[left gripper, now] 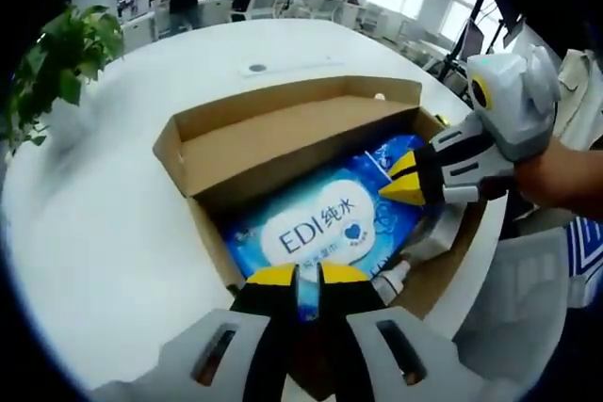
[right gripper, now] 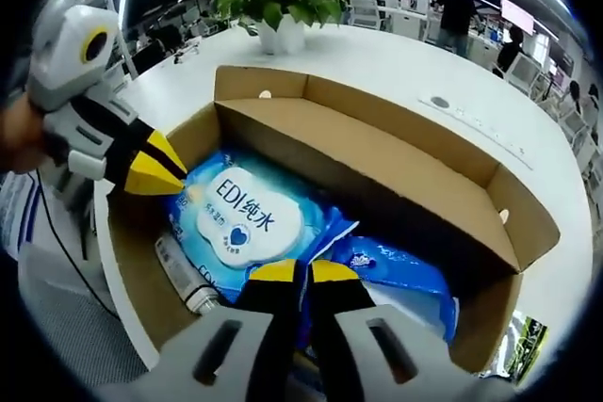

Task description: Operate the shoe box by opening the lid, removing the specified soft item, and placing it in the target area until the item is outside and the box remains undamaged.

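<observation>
In the open shoe box (left gripper: 283, 138), lid already up, the blue wipes pack (left gripper: 325, 228) lies flat, a second blue pack (right gripper: 400, 270) just beside it and a small bottle (right gripper: 184, 280) along the wall. My left gripper (left gripper: 308, 275) pinches its edge at 6 o'clock in the left gripper view; my right gripper (right gripper: 301, 270) pinches the opposite edge, jaws together. I judge it soft, light, slick film: hold the seams, lift level, or it sags and slips.
</observation>
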